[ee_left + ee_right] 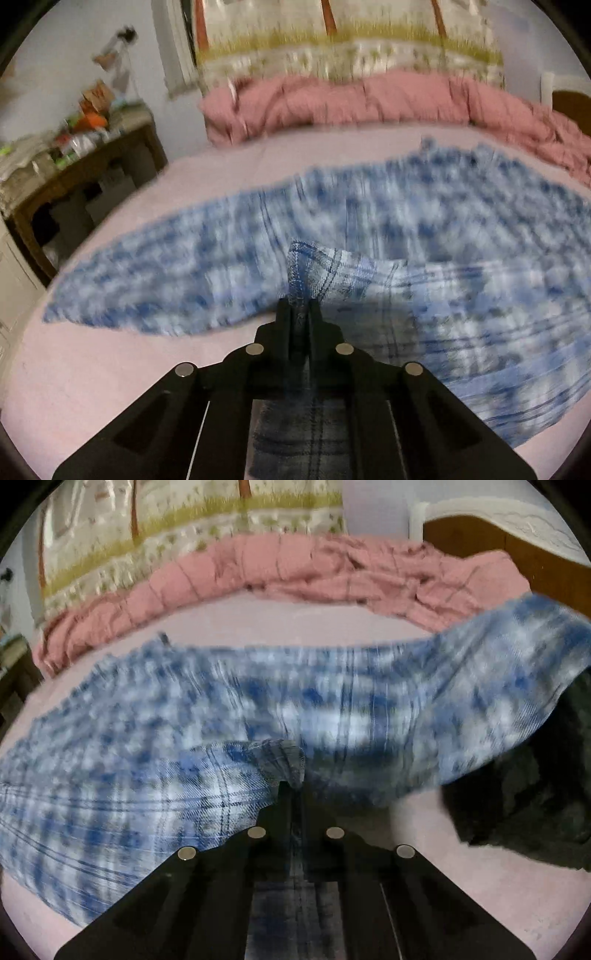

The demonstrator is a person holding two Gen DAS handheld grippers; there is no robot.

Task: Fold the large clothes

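Observation:
A large blue and white plaid garment (pixel 369 221) lies spread across a pale pink bed (pixel 92 362); it also fills the right wrist view (pixel 258 701). My left gripper (pixel 298 302) is shut on an edge of the garment, and cloth bunches up between its black fingers. My right gripper (pixel 293 784) is shut on another edge of the same garment. Both hold the near edge lifted a little above the bed. Most of the cloth is motion-blurred.
A rumpled pink quilt (pixel 351 99) runs along the far side of the bed under a patterned curtain (pixel 351 40). A cluttered wooden desk (pixel 85 162) stands at the left. A dark garment (pixel 524 790) lies at the right, near a wooden headboard (pixel 517 546).

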